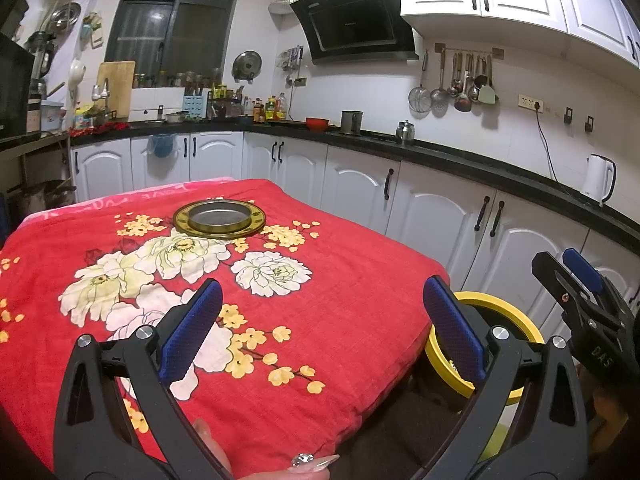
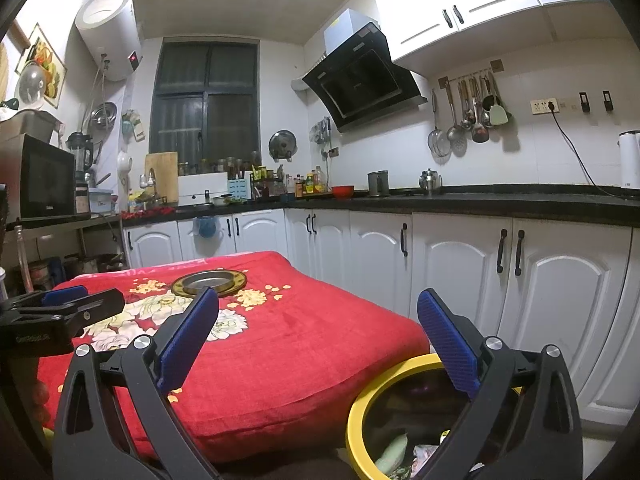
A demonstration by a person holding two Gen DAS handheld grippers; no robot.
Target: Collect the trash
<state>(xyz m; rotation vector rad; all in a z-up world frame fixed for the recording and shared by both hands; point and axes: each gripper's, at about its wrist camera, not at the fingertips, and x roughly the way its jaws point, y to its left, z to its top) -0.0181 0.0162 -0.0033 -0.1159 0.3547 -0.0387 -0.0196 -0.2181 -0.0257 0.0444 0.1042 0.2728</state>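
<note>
Both tools (image 1: 322, 330) (image 2: 318, 338) spread, empty; yellow bin (image 2: 360, 420) upright, mouth up, beside table.

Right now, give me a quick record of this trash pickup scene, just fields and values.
setting: home kitchen, white cabinets, dark counter
table cover: red floral cloth
on table: round metal dish with gold rim
loose trash on table: none visible
bin: yellow-rimmed bin beside the table, crumpled items inside
left tool: open, empty, over the table's near edge
right tool: open, empty, right finger above the bin
</note>
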